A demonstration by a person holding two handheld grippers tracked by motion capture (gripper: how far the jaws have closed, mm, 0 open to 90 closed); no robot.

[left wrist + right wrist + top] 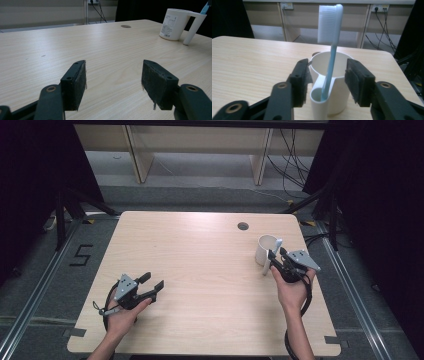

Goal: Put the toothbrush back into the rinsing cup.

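A white mug (265, 249) stands near the table's far right edge, its hollow handle toward me. A light blue toothbrush (332, 57) with white bristles stands upright in that handle tube. My right gripper (327, 80) is open, with a jaw on either side of the toothbrush and handle and its pads clear of both. In the high view the right gripper (276, 254) sits just in front of the mug. My left gripper (152, 281) is open and holds nothing, low over the wooden table (200, 270) at the near left. From the left gripper (113, 77) view, the mug (172, 23) stands far off to the right.
A round cable hole (243, 226) lies in the tabletop behind the mug. Beyond the table are wooden shelf legs (137, 160) and loose cables (290, 165) on the floor. Dark curtains flank both sides.
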